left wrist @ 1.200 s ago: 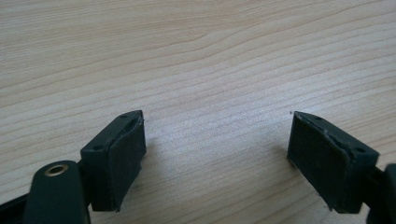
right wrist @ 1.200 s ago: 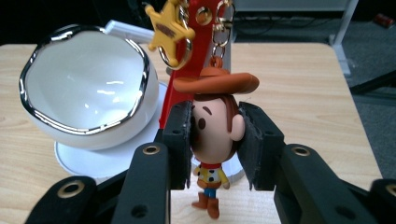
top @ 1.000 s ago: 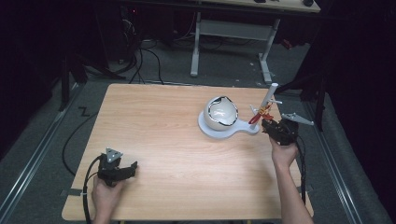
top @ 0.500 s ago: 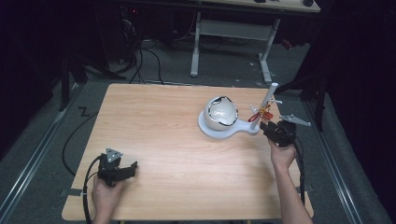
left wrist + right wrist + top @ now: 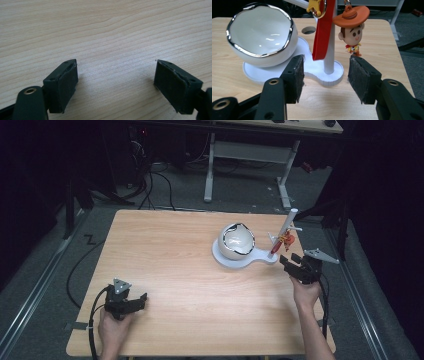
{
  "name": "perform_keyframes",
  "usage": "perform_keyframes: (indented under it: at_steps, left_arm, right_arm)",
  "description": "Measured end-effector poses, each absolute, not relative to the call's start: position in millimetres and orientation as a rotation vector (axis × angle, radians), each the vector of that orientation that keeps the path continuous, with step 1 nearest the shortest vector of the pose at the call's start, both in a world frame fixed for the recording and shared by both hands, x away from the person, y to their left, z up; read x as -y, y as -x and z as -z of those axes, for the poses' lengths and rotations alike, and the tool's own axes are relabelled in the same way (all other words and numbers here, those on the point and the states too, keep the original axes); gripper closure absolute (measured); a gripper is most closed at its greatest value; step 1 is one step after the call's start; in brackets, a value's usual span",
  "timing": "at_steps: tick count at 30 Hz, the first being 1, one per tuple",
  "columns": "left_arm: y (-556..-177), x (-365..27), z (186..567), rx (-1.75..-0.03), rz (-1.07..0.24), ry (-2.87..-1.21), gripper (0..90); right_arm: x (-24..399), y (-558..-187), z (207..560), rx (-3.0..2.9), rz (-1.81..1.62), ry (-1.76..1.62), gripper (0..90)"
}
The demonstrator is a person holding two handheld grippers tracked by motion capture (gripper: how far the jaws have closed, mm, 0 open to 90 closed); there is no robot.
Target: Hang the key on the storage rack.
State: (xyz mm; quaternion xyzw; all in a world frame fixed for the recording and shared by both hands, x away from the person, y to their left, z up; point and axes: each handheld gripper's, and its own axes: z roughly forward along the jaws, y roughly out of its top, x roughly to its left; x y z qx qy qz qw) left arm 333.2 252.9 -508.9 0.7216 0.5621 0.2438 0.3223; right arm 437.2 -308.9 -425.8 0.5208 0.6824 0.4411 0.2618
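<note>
Both tongs gape empty; the right tongs [image 5: 325, 77], just opening, face the keychain [image 5: 352, 30] hanging just beyond.

Clearance around the stand
White post [image 5: 329, 61] with hanging red strap [image 5: 323, 32] and cowboy figure [image 5: 352, 30] blocks the right gripper [image 5: 325, 75]; table [image 5: 165, 255] leftward lies open.

- The left gripper [image 5: 116, 82] hangs close over a bare light wooden table [image 5: 105, 32].
- Its two black jaws stand wide apart with nothing between them.
- The wood grain runs across the view.
</note>
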Motion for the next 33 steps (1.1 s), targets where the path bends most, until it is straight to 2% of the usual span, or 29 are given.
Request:
perform_keyframes:
  at_steps: [33]
  left_arm:
    - [-333,-253,509,-1.476,-0.64,-1.894,19.6]
  right_arm:
    - [303,-400,433,-1.875,-1.295,-1.374,48.5]
